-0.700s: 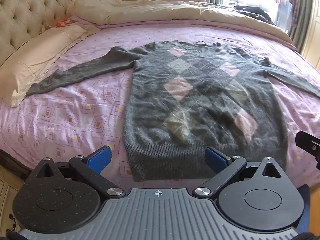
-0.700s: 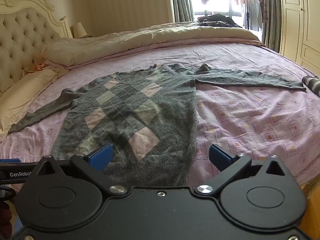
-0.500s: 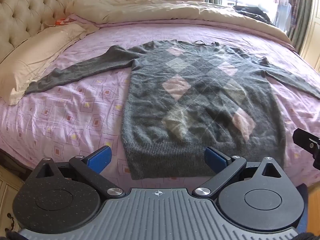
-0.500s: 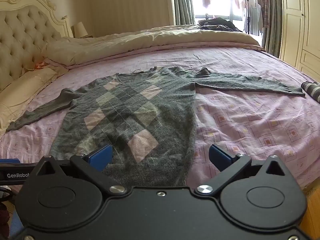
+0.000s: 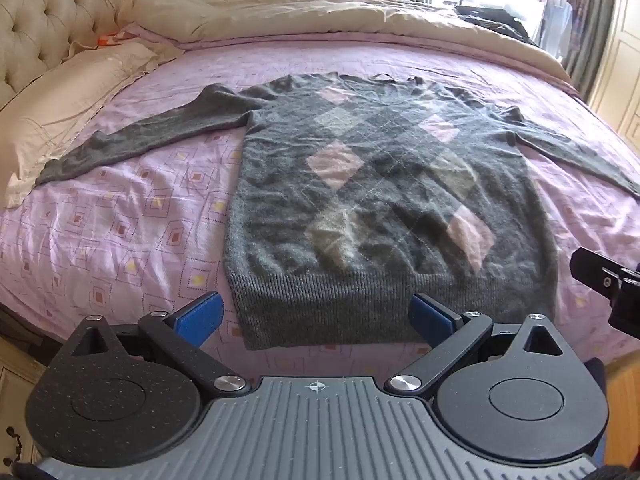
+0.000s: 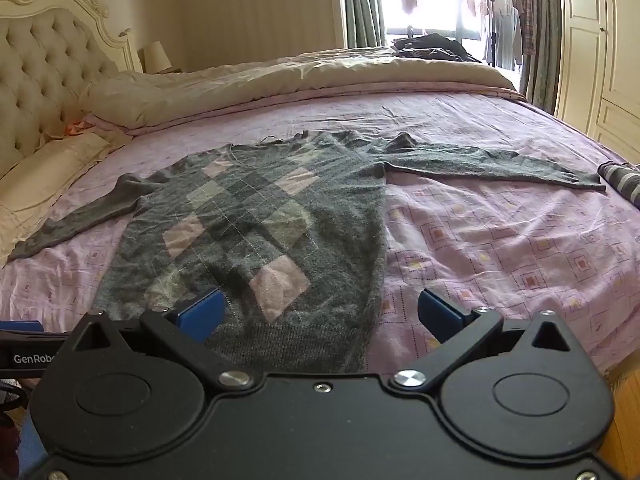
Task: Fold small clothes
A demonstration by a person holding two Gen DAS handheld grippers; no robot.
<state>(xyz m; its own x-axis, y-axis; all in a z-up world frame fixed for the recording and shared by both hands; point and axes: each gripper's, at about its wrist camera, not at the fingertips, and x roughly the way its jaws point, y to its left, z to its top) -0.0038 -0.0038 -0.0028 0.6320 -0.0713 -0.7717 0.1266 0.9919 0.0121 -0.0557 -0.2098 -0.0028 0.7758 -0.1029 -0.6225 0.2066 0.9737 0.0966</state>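
A grey sweater (image 5: 384,200) with pink and pale diamonds lies flat, face up, on the purple bedsheet (image 5: 120,232), both sleeves spread out sideways. It also shows in the right wrist view (image 6: 256,232). My left gripper (image 5: 316,316) is open and empty, held back from the sweater's ribbed hem near the bed's front edge. My right gripper (image 6: 320,312) is open and empty, off the hem's right corner. Part of the right gripper (image 5: 608,280) shows at the right edge of the left wrist view.
A cream pillow (image 5: 60,108) lies at the left by the tufted headboard (image 5: 52,20). A rolled cream duvet (image 6: 280,76) runs along the far side. A striped rolled item (image 6: 624,180) lies by the right sleeve's cuff. Wardrobe doors (image 6: 600,48) stand at the right.
Both grippers have risen and drawn back slightly, so the sweater sits a little farther off and lower in each view. The jaws stay open and the sweater has not moved.
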